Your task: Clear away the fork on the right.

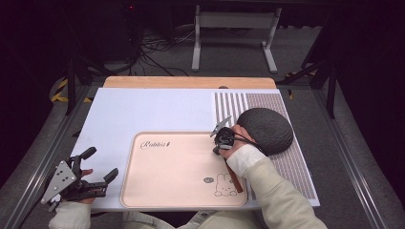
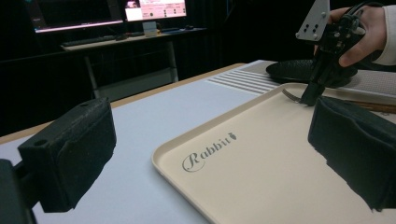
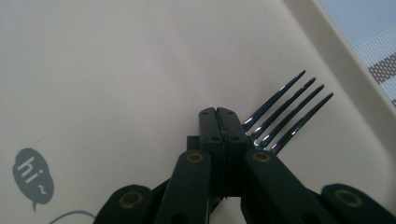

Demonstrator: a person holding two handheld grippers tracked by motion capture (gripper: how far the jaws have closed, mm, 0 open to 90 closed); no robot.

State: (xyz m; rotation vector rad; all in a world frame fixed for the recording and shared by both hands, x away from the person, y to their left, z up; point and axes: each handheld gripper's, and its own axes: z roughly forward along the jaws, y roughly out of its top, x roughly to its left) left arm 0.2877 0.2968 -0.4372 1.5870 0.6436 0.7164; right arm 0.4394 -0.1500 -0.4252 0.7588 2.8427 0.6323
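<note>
Holding a fork over the tray's far right corner

Right tongs [image 1: 222,143] are pressed together over the beige tray [image 1: 157,191], near its far right corner; in the right gripper view the two black jaws meet flush, with no gap between them. A dark fork [image 3: 285,114] lies just beside and under the jaw tips, its four tines fanning out toward the tray rim. Whether the jaws pinch the fork's neck or merely sit on it cannot be told from that view. In the left gripper view a curved metal piece shows at the jaw tips, low over the tray surface.

Left tongs [image 1: 98,169] stand wide open, nothing between the pads, hovering over the pale worktop [image 1: 143,109] just left of the tray's near left corner.

A dark round woven mat [image 1: 267,129] lies on the striped placemat [image 1: 296,167] right of the tray, close behind the right hand. A brown stick-like item [image 1: 235,179] rests along the tray's right rim.
</note>
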